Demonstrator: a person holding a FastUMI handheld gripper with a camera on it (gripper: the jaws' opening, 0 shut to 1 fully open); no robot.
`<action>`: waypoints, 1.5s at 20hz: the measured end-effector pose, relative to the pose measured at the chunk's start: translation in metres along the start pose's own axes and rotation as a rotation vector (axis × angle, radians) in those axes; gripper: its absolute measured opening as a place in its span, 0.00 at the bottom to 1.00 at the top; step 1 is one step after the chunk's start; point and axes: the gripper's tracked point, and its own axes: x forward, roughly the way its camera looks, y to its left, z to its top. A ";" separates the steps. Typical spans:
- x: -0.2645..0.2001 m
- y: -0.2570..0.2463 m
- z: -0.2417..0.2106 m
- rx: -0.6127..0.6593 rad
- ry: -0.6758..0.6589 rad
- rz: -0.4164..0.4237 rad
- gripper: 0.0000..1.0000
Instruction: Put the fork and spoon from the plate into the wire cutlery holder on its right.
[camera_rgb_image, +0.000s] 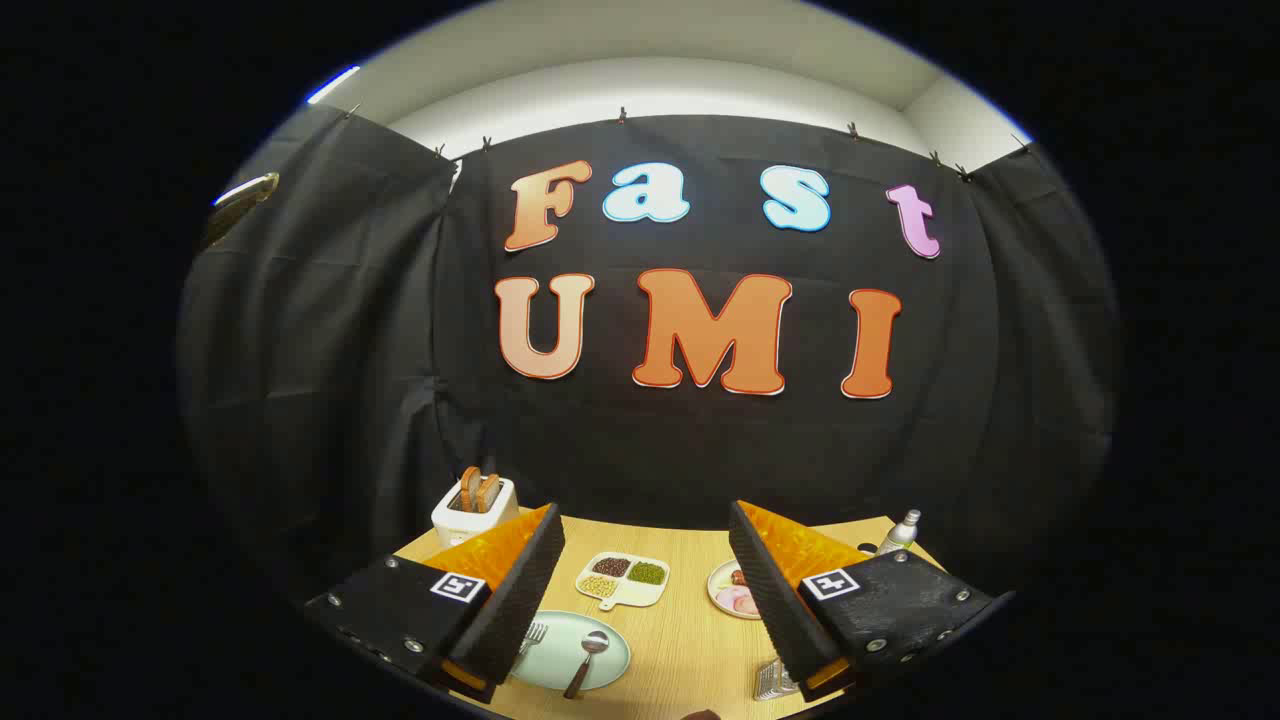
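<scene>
bench: pale wood, carries everything here; the black cloth wall rises right behind it
gripper: fingers spread wide, nothing between them but bare bench; held above the near side of the bench, looking across it toward the wall
markers: a small square black-and-white tag sits on each finger body; the pattern is a code, no words to read
plate: pale green, round, just beside the left finger, which covers its left side
toaster: white, at the far left corner of the bench beyond the left finger, two brown slices standing in its slots
tray: white, four compartments with a short handle toward the plate; dark, green and yellowish fillings; lies beyond the plate, between the fingers and farther off
dish: small, white, with pinkish and brown food on it; right of the tray, partly behind the right finger
holder: wire, a small part shows low down under the right finger, well right of the plate; the finger hides most of it
bottle: small, silvery with a white top, at the far right of the bench beyond the right finger; any label too small to read
spoon: on the plate, dark handle toward the near side, bowl away
fork: on the plate left of the spoon, tines showing, the rest hidden by the left finger
</scene>
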 end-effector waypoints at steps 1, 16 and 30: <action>0.001 0.000 0.000 0.000 -0.001 -0.001 0.99; 0.000 0.003 0.000 -0.020 0.000 0.000 0.99; 0.000 0.010 -0.003 -0.032 0.007 0.025 0.99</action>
